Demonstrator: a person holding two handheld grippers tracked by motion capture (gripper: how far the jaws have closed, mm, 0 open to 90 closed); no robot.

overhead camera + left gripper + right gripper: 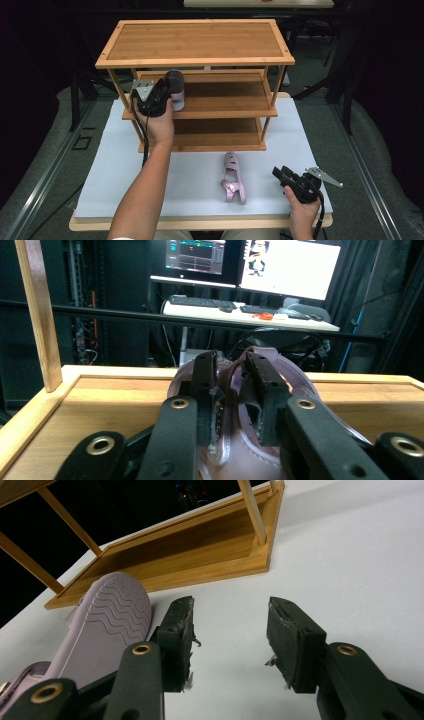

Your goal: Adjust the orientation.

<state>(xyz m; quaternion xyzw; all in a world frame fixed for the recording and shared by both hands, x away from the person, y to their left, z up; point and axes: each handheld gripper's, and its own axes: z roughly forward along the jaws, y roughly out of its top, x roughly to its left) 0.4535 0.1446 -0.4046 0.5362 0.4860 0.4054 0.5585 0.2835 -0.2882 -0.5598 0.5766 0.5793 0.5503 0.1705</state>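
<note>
A pink sandal [176,92] stands on the middle shelf [225,95] of a wooden three-tier rack, near its left end. My left gripper [167,87] is at that sandal. In the left gripper view its jaws [231,370] straddle a strap of the sandal [300,385] with a small gap to the pads, so they are open. A second pink sandal [233,177] lies on its side on the white table cover. My right gripper [277,172] rests just right of it, open and holding nothing [230,615], and the wavy sole [107,625] faces its camera.
The rack's top shelf [195,40] overhangs the middle one, and thin wooden posts [37,315] stand at the corners. The bottom shelf [190,550] sits on the white cover [190,170]. A desk with monitors and keyboards [240,270] stands beyond the rack.
</note>
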